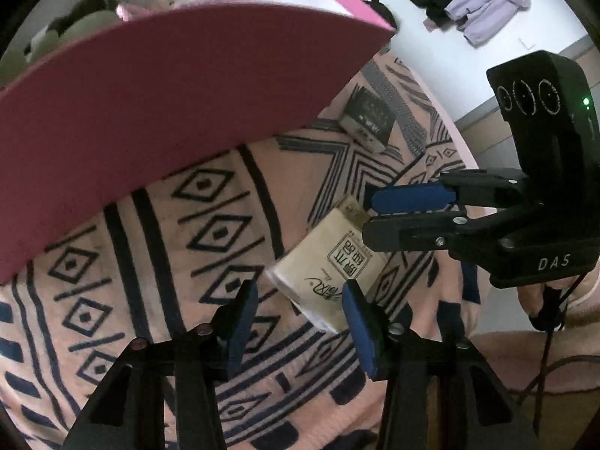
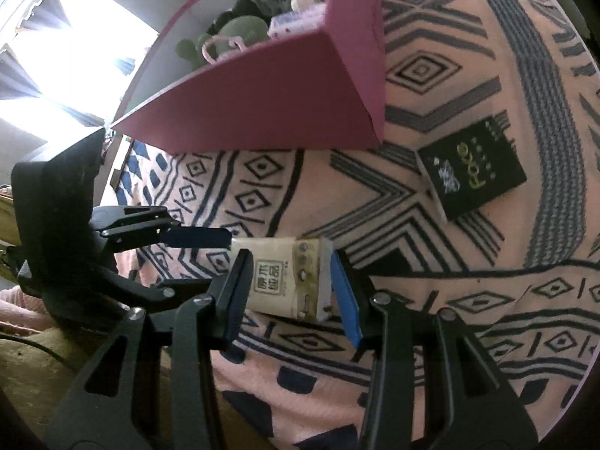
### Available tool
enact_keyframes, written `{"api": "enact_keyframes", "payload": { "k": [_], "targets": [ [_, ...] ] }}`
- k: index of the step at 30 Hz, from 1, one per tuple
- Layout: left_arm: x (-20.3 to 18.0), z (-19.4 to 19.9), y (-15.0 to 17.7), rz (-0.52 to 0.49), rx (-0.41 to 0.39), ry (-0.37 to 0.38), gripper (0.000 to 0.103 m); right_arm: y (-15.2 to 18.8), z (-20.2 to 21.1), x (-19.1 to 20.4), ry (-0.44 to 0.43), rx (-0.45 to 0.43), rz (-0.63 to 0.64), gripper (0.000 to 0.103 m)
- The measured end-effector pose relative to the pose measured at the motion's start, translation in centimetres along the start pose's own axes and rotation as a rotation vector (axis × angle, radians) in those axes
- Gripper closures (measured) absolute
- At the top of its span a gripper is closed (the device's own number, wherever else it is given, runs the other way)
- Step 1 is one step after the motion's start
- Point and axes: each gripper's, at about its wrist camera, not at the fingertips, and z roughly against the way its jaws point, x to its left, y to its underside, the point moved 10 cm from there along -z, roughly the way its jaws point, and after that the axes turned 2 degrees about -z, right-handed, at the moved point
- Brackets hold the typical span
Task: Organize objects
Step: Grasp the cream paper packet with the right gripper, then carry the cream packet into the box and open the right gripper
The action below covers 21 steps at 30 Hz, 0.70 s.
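Gripping 1 pkt (image 2: 277,281) w/ R fingers (image 2: 347,300), L fingers (image 1: 243,322) open, 1 black box (image 2: 476,172)

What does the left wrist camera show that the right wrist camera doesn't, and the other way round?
Only the left wrist view: lilac and black clothes on a pale floor. Only the right wrist view: bright window, gold print on the black box's top. Both: beige tissue pack, pink storage box, black box, patterned pink blanket.

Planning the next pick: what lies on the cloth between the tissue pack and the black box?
Nothing: only bare patterned cloth separates the tissue pack from the black box, shown clearest in the right wrist view.
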Motion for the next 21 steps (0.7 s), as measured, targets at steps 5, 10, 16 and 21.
{"api": "enact_keyframes", "payload": {
  "k": [5,10,16,21],
  "targets": [
    [0.1,-0.1,0.2,0.037,0.011,0.047,0.065,0.8,-0.7,-0.3,-0.01,0.017,-0.024,0.058],
    [-0.5,-0.1,0.3,0.032,0.015,0.069,0.071,1.1,-1.3,-0.4,-0.03,0.03,-0.04,0.06],
    [-0.5,0.4,0.4,0.04,0.01,0.071,0.073,1.1,-1.2,-0.3,-0.019,0.031,-0.032,0.062],
    [-0.8,2.1,-0.1,0.025,-0.032,0.065,0.073,0.7,-0.3,0.3,-0.02,0.01,-0.017,0.062]
  ]
}}
